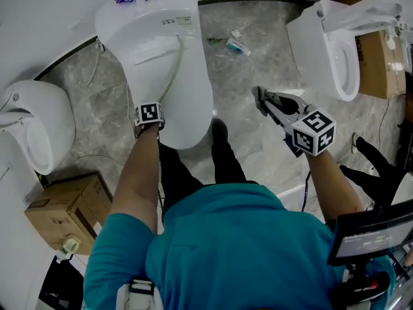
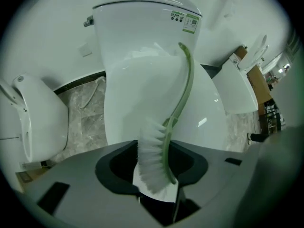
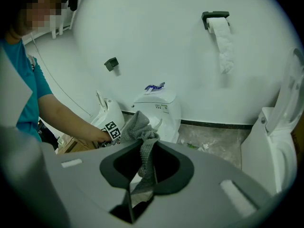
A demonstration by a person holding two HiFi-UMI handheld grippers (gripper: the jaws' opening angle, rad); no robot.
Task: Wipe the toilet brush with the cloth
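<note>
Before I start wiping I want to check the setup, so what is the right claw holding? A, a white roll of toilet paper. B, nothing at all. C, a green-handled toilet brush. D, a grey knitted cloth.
D: the right gripper view shows the grey knitted cloth pinched between the jaws of the right claw, with its loose end bunched beyond them.

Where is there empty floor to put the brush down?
The bare marble floor between the middle toilet and the right toilet is free, just below the litter. The strip between the left toilet and the middle one is mostly bare too. It is crowded by the cardboard box.
</note>
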